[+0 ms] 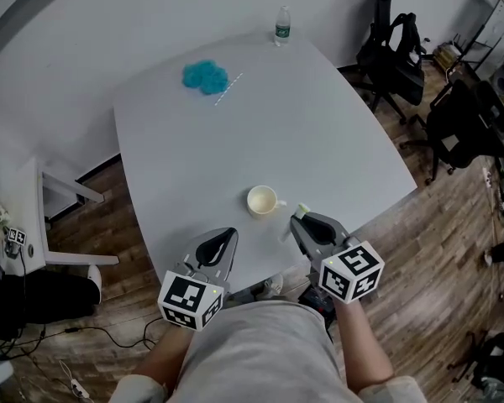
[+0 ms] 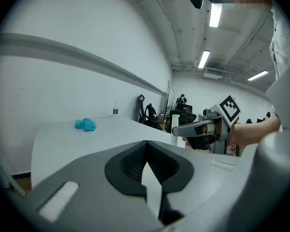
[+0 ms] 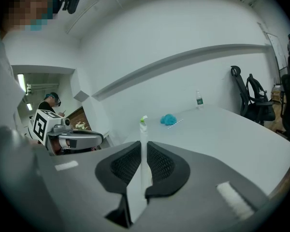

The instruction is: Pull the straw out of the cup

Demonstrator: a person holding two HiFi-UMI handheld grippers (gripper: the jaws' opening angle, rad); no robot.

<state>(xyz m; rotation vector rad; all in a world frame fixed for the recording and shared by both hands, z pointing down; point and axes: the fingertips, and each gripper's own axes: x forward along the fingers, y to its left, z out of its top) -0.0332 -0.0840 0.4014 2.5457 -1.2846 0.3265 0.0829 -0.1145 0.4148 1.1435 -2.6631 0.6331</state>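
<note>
White straw pinched in right tool; bottle label unreadable

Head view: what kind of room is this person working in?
Most likely an office or meeting room: a big grey table, black swivel chairs nearby, and strip lights on the ceiling.

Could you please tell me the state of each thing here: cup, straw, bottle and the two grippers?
cup: upright on the table, no straw in it.
right gripper: shut on the straw.
straw: out of the cup, held upright.
left gripper: shut, nothing between the jaws.
bottle: upright at the far table edge.
</note>
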